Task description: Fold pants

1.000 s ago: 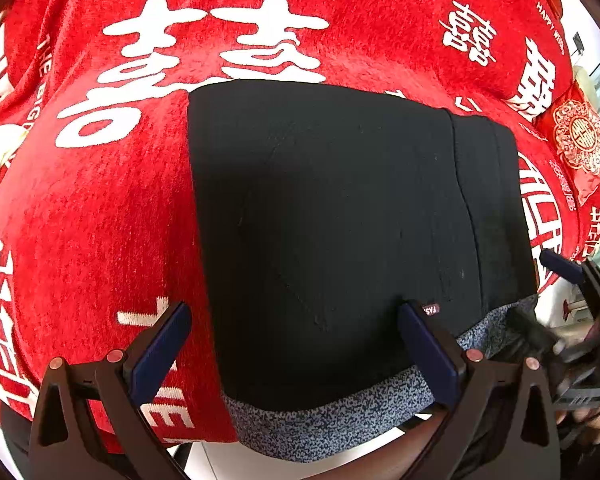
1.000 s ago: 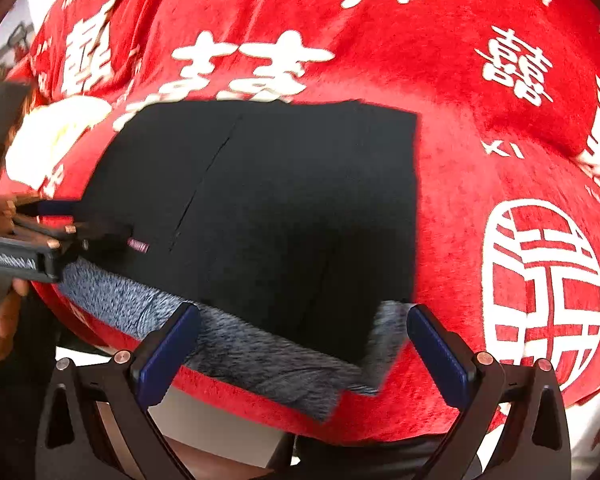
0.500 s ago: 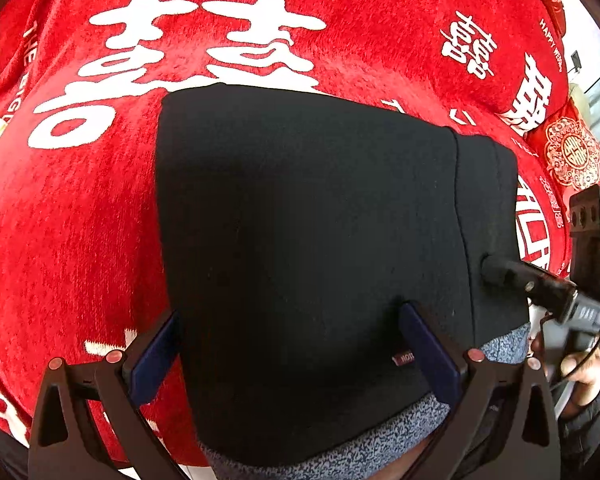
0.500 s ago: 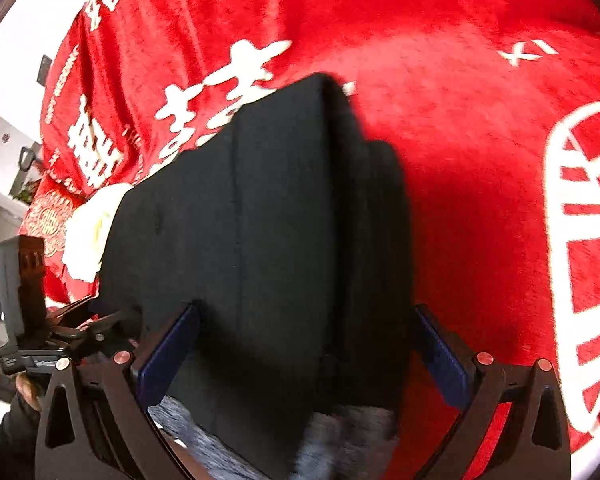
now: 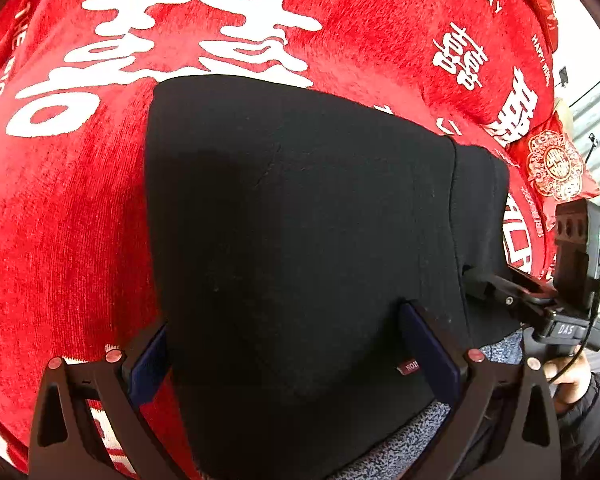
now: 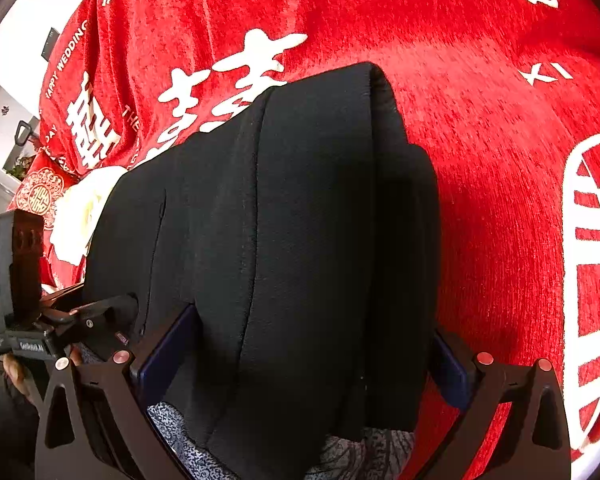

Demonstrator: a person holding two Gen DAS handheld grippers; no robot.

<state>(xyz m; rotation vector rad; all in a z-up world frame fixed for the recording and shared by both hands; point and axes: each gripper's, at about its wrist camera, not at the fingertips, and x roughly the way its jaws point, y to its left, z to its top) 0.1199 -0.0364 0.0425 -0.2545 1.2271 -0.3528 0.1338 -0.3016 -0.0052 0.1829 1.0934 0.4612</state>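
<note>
Folded black pants (image 5: 300, 220) lie on a red blanket (image 5: 60, 220), with their grey speckled inner lining (image 5: 400, 444) showing at the near edge. My left gripper (image 5: 288, 336) is open, and the near left part of the pants fills the gap between its fingers. In the right wrist view the pants (image 6: 300, 220) bulge up as a thick fold. My right gripper (image 6: 312, 344) is open too, its fingers straddling the right end of the pants. Each gripper shows in the other's view: the right gripper (image 5: 500, 284) and the left gripper (image 6: 100, 312) both touch the pants' edge.
The red blanket (image 6: 500, 160) with white characters covers the whole surface. A red embroidered cushion (image 5: 556, 164) lies at one end, with a white cloth item (image 6: 80, 216) near it. A person's hand (image 5: 568, 376) holds the right gripper's handle.
Both grippers have come forward and closer to the pants, which now fill the gaps between their fingers. The right view has swung left and the fold looks raised.
</note>
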